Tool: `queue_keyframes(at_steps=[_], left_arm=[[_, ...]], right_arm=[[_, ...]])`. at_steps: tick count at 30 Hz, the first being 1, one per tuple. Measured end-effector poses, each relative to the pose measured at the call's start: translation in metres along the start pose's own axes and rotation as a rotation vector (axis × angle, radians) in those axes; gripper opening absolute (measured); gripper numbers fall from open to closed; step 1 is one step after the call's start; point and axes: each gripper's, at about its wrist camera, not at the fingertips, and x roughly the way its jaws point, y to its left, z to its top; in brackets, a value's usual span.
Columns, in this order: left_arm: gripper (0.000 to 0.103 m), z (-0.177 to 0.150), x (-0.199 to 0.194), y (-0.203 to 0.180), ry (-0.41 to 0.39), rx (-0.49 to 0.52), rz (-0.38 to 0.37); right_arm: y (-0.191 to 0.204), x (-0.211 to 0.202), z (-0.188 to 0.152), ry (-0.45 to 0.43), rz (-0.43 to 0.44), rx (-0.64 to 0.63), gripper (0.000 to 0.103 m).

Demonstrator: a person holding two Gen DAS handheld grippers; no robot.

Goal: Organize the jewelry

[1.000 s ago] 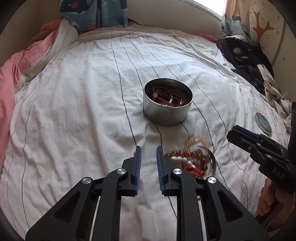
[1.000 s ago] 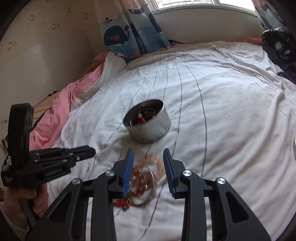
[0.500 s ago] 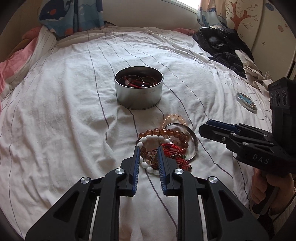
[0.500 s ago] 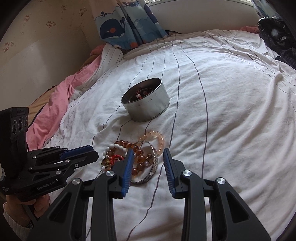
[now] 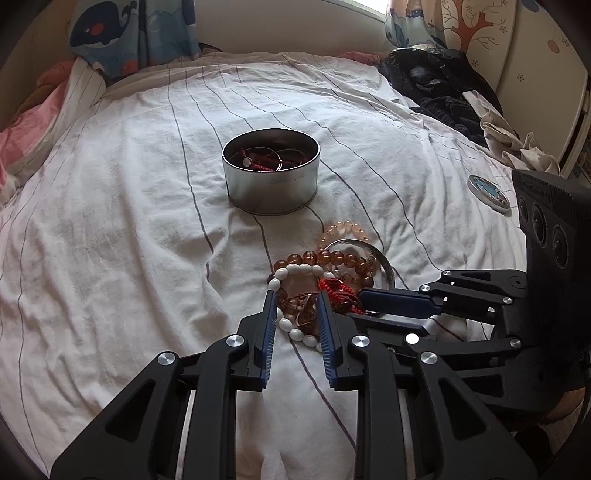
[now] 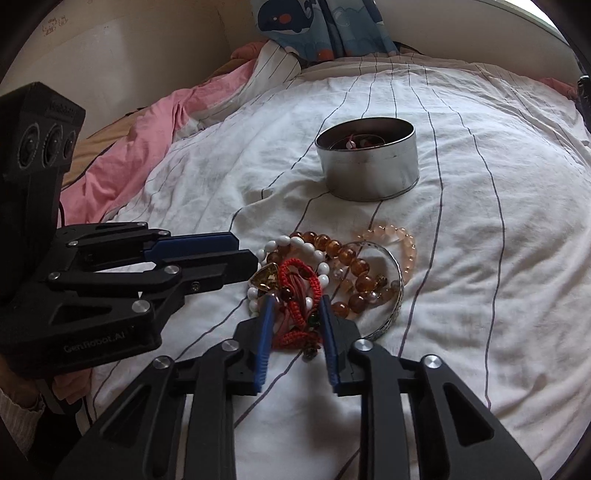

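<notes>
A round metal tin (image 5: 270, 172) (image 6: 369, 164) with red cords inside stands on the white striped sheet. In front of it lies a heap of jewelry: an amber bead bracelet (image 5: 332, 258) (image 6: 349, 258), a white bead bracelet (image 5: 291, 273) (image 6: 306, 245), a red woven cord (image 6: 297, 295) (image 5: 334, 290), a pale pink bead bracelet (image 6: 400, 243) and a silver bangle (image 6: 391, 314). My left gripper (image 5: 295, 308) is open, its fingers straddling the white beads and an amber pendant (image 5: 304, 314). My right gripper (image 6: 295, 308) is open around the red cord.
A round blue-faced lid or disc (image 5: 488, 192) lies on the sheet at the right. Dark clothes (image 5: 439, 85) are piled at the far right, a pink blanket (image 6: 147, 147) at the left. Whale-print curtain (image 6: 314, 26) hangs behind the bed.
Both grippers have pulled back and dropped toward the jewelry heap. Each now has its open fingers around part of the heap, and the two grippers are close together.
</notes>
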Motion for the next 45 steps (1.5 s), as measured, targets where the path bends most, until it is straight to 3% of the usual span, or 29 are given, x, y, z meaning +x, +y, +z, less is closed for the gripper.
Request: queue_keyframes(at_steps=[4,13,17,19,24,26,27,35,45], left_arm=[[0.021,-0.001,0.003,0.0,0.011,0.004,0.0],[0.022,-0.006,0.015,-0.017,0.02,0.088,-0.013],[0.021,-0.007,0.023,-0.016,0.035,0.078,-0.039],[0.013,-0.007,0.023,-0.018,0.031,0.09,-0.056],[0.012,-0.006,0.014,-0.023,0.028,0.126,-0.076],[0.012,-0.004,0.007,-0.018,0.02,0.119,-0.067],[0.012,-0.002,0.003,-0.012,0.013,0.104,-0.062],[0.012,0.008,-0.013,0.028,-0.046,-0.034,-0.06],[0.012,0.004,0.0,0.025,-0.02,-0.03,-0.005]], right_arm=[[-0.002,-0.008,0.001,-0.014,0.003,0.007,0.011],[-0.014,-0.007,0.0,0.01,0.002,0.064,0.011],[-0.021,-0.009,0.001,-0.007,-0.017,0.094,0.024],[-0.023,-0.01,0.002,-0.017,-0.017,0.102,0.024],[-0.028,-0.006,0.004,-0.028,0.006,0.128,0.024],[-0.031,-0.007,0.006,-0.038,0.019,0.146,0.011],[-0.032,-0.009,0.006,-0.045,0.027,0.156,0.009],[-0.038,-0.023,0.008,-0.102,0.027,0.185,0.009],[-0.035,-0.03,0.008,-0.141,0.033,0.167,0.009]])
